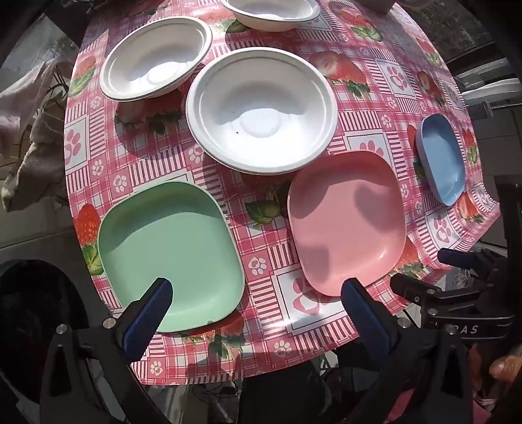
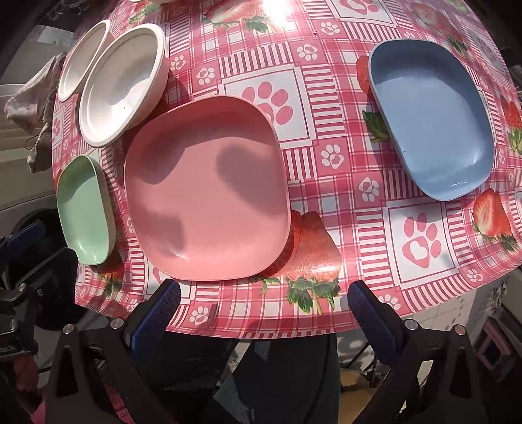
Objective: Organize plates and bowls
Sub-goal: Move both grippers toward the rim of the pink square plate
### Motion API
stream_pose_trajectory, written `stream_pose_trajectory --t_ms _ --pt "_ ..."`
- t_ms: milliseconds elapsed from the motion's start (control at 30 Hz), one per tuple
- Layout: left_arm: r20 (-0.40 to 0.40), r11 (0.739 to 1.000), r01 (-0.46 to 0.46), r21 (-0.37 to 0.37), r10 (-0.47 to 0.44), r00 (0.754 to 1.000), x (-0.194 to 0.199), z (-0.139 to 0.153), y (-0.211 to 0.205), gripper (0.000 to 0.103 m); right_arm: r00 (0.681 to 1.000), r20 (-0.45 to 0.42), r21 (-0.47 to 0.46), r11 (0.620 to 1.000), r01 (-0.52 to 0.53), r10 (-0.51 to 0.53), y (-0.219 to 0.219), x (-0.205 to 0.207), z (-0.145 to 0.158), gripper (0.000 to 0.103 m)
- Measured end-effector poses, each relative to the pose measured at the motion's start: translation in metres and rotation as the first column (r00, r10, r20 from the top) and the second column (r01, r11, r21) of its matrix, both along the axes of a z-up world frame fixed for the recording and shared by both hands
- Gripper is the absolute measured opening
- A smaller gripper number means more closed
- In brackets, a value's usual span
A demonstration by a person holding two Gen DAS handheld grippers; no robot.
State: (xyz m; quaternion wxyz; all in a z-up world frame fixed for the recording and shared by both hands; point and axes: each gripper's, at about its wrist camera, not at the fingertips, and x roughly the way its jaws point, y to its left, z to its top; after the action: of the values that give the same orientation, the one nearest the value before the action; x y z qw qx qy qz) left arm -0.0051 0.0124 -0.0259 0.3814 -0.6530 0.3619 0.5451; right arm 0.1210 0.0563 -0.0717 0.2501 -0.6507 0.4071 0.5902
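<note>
Three square plates lie on the table: green point(image 1: 169, 254) point(image 2: 85, 208) at the left, pink point(image 1: 347, 221) point(image 2: 205, 192) in the middle, blue point(image 1: 442, 159) point(image 2: 430, 117) at the right. Three white bowls stand behind them: a near one point(image 1: 261, 109) point(image 2: 122, 84), one to its left point(image 1: 156, 58) point(image 2: 81, 58), one at the back point(image 1: 270, 13). My left gripper point(image 1: 257, 292) hangs open above the near table edge, between the green and pink plates. My right gripper point(image 2: 264, 292) hovers open just in front of the pink plate. Neither holds anything.
The table point(image 1: 270, 342) point(image 2: 375, 228) wears a pink checked cloth with strawberries and paw prints. Crumpled cloth point(image 1: 29, 137) point(image 2: 26, 98) hangs off the left side. The right gripper's black frame point(image 1: 456, 293) shows at the left wrist view's right edge.
</note>
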Motion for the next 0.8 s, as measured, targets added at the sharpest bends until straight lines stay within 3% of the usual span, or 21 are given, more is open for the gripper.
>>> stream_pose_trajectory --t_ms 333,567,800 --pt "-0.035 0.999 0.021 -0.03 -0.022 0.999 0.007 -0.011 0.007 0.103 1.0 -0.006 -0.002 1.0 0.011 -0.011 0.02 -0.011 -0.016 0.103" --pt "0.027 1.0 0.014 -0.023 -0.014 1.0 0.011 -0.029 0.008 0.103 0.999 -0.026 0.009 1.0 0.02 -0.02 0.063 -0.022 -0.032 0.103" --pt "0.004 1.0 0.013 -0.009 -0.013 1.0 0.025 -0.048 0.034 0.103 0.999 0.002 0.003 0.999 0.046 -0.046 0.104 -0.021 -0.045 0.103"
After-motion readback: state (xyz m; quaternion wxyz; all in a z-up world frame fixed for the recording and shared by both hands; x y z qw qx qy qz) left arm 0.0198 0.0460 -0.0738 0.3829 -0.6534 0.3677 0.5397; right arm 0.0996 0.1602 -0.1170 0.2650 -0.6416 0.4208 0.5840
